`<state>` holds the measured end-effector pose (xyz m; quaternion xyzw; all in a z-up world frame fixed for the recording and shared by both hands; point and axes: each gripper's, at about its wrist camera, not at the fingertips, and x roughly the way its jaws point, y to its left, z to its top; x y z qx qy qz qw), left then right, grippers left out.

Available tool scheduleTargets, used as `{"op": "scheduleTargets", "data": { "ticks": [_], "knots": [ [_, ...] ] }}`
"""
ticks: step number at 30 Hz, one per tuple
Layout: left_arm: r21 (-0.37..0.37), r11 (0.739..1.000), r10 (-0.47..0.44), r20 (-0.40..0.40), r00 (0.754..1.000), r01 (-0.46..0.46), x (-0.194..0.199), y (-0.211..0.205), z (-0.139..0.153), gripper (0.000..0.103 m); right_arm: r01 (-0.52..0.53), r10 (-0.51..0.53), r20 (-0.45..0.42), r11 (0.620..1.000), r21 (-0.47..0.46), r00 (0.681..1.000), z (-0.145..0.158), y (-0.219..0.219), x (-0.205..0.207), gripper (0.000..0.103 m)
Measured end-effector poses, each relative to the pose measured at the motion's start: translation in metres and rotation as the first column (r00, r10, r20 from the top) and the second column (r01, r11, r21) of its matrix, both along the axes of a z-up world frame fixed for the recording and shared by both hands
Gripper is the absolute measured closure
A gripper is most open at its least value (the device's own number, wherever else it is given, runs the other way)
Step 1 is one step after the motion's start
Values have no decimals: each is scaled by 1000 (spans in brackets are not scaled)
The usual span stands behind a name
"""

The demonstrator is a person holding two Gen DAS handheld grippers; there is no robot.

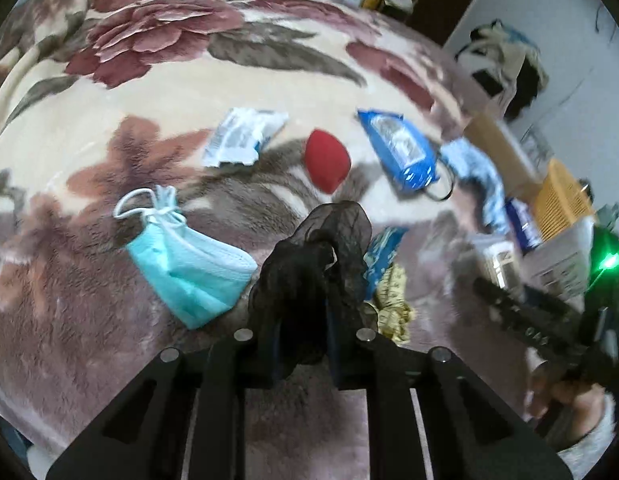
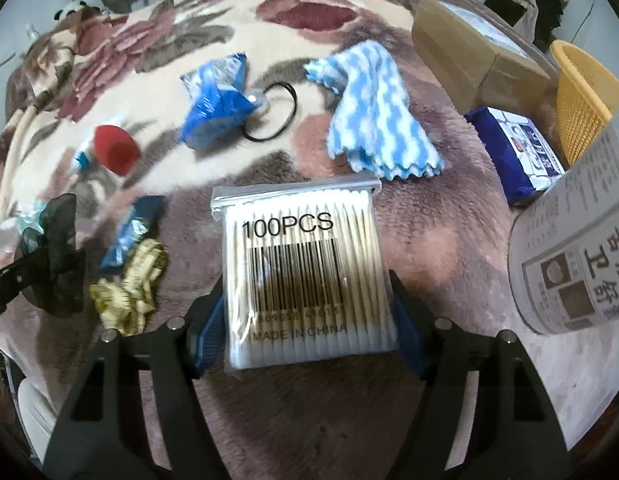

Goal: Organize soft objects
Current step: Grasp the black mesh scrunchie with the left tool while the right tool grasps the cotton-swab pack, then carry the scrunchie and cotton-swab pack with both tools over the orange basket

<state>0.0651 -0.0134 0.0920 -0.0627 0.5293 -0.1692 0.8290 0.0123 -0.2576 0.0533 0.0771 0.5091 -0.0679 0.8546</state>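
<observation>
Face masks: 1
Red sponges: 1
Scrunchies: 2, black mesh, yellow patterned
Hair ties: 1
Striped cloths: 1
Cotton swab packs: 1
Yellow baskets: 1
Cardboard boxes: 1
White sachets: 1
Blue packets: at least 3

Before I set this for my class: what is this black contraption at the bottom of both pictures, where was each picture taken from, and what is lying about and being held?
No robot here: a person holds a two-fingered gripper in each hand, with a camera on each looking along its fingers. One picture is from the left gripper, whose jaws pinch a black mesh scrunchie. The other is from the right gripper, jaws either side of a cotton swab pack. On the floral blanket lie a face mask, a red sponge and a blue striped cloth.
</observation>
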Motion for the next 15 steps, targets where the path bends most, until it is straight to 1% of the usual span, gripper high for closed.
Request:
{"op": "scheduleTargets", "data": {
  "ticks": [2, 4, 8, 15],
  "knots": [
    [-26, 1000, 15, 7, 1000, -14, -2, 7, 11, 87, -6, 6, 19, 1000, 4, 1000, 8, 7, 0, 32],
    [-29, 999, 21, 23, 1000, -20, -5, 11, 22, 87, -15, 14, 36, 1000, 11, 999, 15, 13, -2, 32],
    [5, 1000, 20, 55, 998, -20, -10, 12, 37, 87, -38, 37, 58, 999, 14, 998, 31, 25, -4, 32],
    [55, 998, 4, 77, 997, -8, -20, 5, 54, 87, -54, 53, 84, 999, 5, 995, 59, 40, -8, 31]
  ]
}}
